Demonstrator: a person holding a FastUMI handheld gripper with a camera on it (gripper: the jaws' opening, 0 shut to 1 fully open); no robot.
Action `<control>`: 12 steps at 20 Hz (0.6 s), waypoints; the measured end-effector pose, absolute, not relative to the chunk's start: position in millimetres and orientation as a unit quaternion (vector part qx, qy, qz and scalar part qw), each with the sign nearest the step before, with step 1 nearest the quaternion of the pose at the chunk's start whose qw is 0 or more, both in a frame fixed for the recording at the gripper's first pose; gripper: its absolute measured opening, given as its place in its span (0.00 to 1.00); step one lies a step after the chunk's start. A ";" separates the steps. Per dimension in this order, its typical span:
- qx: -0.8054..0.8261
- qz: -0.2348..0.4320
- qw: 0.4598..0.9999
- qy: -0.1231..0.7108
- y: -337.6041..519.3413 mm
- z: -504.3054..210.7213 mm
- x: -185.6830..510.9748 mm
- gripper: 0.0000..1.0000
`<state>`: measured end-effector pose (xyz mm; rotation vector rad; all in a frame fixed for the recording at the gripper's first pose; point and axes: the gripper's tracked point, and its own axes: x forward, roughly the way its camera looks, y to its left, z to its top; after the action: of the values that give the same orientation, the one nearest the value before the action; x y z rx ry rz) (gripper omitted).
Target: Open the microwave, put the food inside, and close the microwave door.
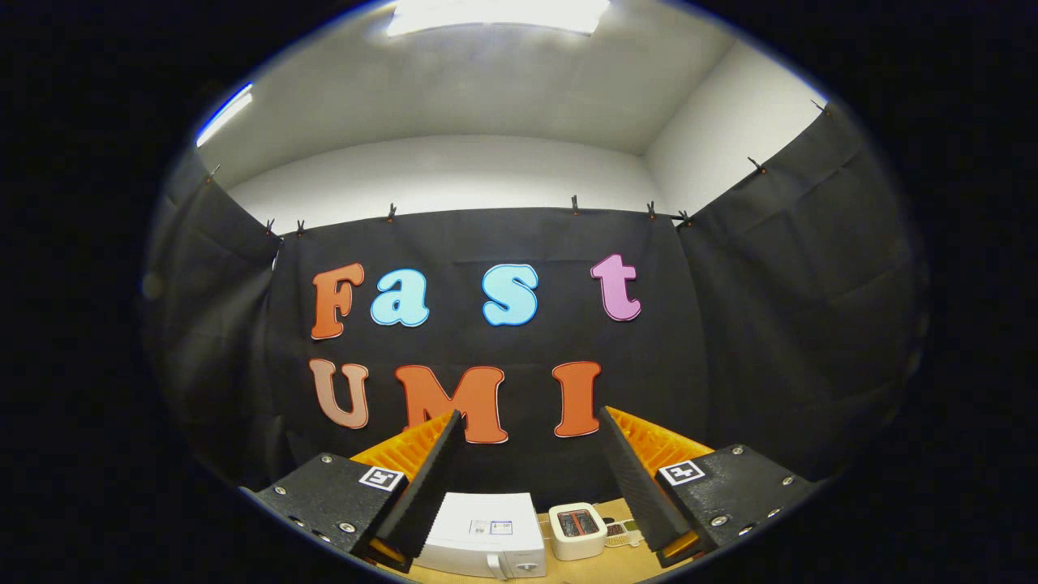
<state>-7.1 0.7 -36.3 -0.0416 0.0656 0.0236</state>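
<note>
Gripper (531, 454) spread wide, nothing held, raised well above and short of the white microwave (482, 535), likely a start pose before reaching for the door. Microwave looks closed on the table (584, 572); a small white toaster-like appliance (577, 530) sits just beside it; food not identifiable.

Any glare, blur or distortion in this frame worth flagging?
Gripper view: strong fisheye bending of the walls; ceiling light blown out; microwave and toaster sharp but small, low between the open tool fingers; no motion blur.
</note>
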 end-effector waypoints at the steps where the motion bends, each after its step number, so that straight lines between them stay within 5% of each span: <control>1: -0.021 0.012 0.999 0.041 0.3 -46.3 -7.5 0.98; 12: 0.016 0.045 0.992 0.117 30.4 -210.8 -17.0 0.98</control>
<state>-17.0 30.4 -210.8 0.0329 0.2350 0.0904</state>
